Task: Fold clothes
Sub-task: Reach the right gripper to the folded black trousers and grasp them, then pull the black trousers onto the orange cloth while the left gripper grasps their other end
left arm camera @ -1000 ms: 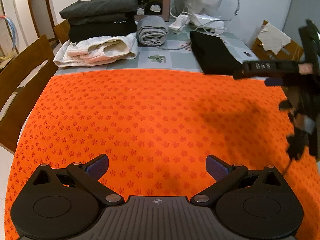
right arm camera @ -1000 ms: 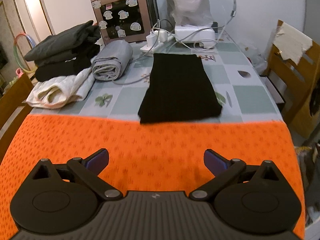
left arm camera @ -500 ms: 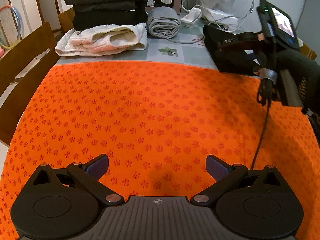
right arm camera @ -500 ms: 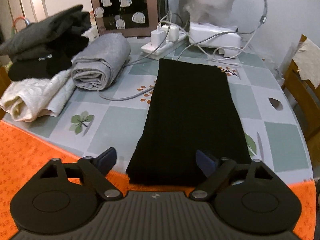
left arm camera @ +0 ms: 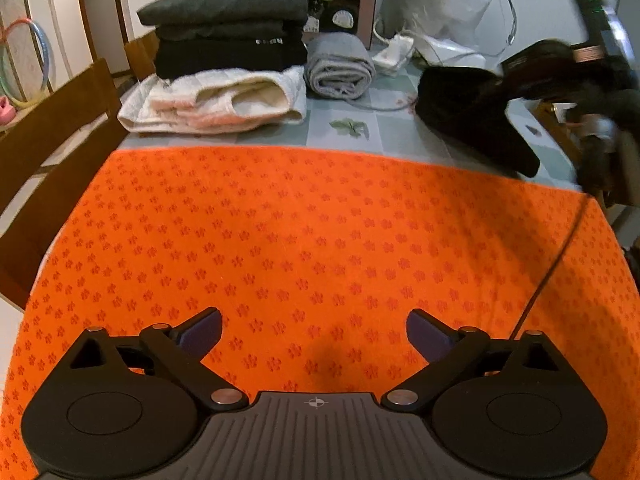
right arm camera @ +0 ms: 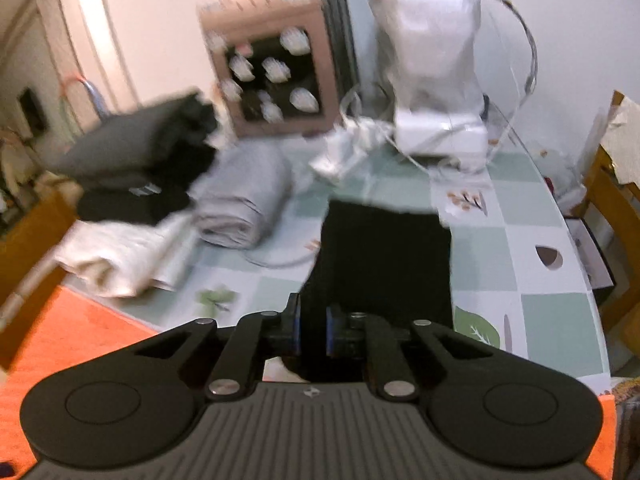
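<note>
Closing on the near edge of the black folded garment (right arm camera: 384,264), your right tool (right arm camera: 313,330) has its blue pads almost together with dark cloth between them; the pinch looks set on the hem so the piece can be drawn toward you. In the left wrist view that same garment (left arm camera: 476,120) lies on the tiled desk (left arm camera: 400,132) just past the far edge of the orange cloth (left arm camera: 320,232), its far end lifted and bunched where the right tool takes it, though that part is blurred.

Your left tool (left arm camera: 314,330) hangs over the orange cloth with its jaws spread wide and nothing between them, likely waiting for the garment to arrive on the working area. The orange cloth is flat, matte, and printed all over with small darker flowers; it probably serves as a clean, grippy folding surface.

Farther back, the finished pieces sit out of the way along the left side: a cream, nubbly folded item (left arm camera: 216,100) at the bottom, a stack of dark folded clothes (left arm camera: 228,36) on top of its far part, and a grey rolled garment (left arm camera: 340,66) just beside them. Behind those stand a pink-brown appliance with stickers (right arm camera: 276,68), a white plastic-wrapped bundle (right arm camera: 436,60) and loose white cables (right arm camera: 360,136). Wooden chairs (left arm camera: 52,128) flank the desk.
</note>
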The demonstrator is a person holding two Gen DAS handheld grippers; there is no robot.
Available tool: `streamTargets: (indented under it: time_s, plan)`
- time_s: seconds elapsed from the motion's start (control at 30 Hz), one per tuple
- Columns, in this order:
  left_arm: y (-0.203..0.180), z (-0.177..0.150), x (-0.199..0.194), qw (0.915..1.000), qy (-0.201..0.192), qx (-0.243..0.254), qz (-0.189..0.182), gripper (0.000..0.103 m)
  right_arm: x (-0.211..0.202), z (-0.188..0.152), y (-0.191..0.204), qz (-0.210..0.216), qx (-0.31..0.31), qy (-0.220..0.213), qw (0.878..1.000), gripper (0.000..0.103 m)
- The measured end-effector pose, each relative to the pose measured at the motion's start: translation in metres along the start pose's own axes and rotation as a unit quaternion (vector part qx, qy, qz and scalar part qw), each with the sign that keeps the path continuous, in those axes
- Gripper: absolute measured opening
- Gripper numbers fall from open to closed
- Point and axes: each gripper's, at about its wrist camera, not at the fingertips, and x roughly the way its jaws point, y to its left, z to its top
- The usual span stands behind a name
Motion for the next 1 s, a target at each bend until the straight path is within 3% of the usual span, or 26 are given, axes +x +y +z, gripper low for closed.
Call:
streamTargets:
  time_s: [0.2, 0.33, 0.43, 0.6, 0.87, 0.93, 1.0]
  plan:
    - [0.004, 0.002, -0.020, 0.9996, -0.029, 0.002, 0.003, 0.097, -0.097, -0.013, 0.017, 0.067, 0.014, -0.024, 0.997, 0.013]
    - [0.005, -0.001, -0.035, 0.9991, -0.042, 0.007, -0.001, 0.097, -0.158, -0.046, 0.024, 0.097, 0.034, -0.014, 0.995, 0.013]
    - [0.002, -0.006, -0.045, 0.9986, -0.047, 0.022, -0.009, 0.097, -0.200, -0.079, 0.031, 0.096, 0.041, 0.003, 0.995, 0.013]
    - [-0.010, -0.021, -0.059, 0.9972, -0.048, 0.051, -0.025, 0.097, -0.248, -0.139, 0.024, 0.060, 0.073, 0.041, 0.995, 0.013]
    - [-0.022, -0.039, -0.061, 0.9948, -0.020, 0.084, -0.055, 0.092, -0.274, -0.218, 0.002, -0.060, 0.082, 0.087, 0.991, 0.021]
    - [-0.023, -0.040, -0.059, 0.9942, -0.017, 0.090, -0.057, 0.092, -0.280, -0.221, 0.002, -0.060, 0.092, 0.080, 0.991, 0.031]
    - [-0.023, -0.040, -0.055, 0.9938, -0.013, 0.094, -0.059, 0.091, -0.279, -0.219, 0.007, -0.053, 0.093, 0.074, 0.992, 0.049]
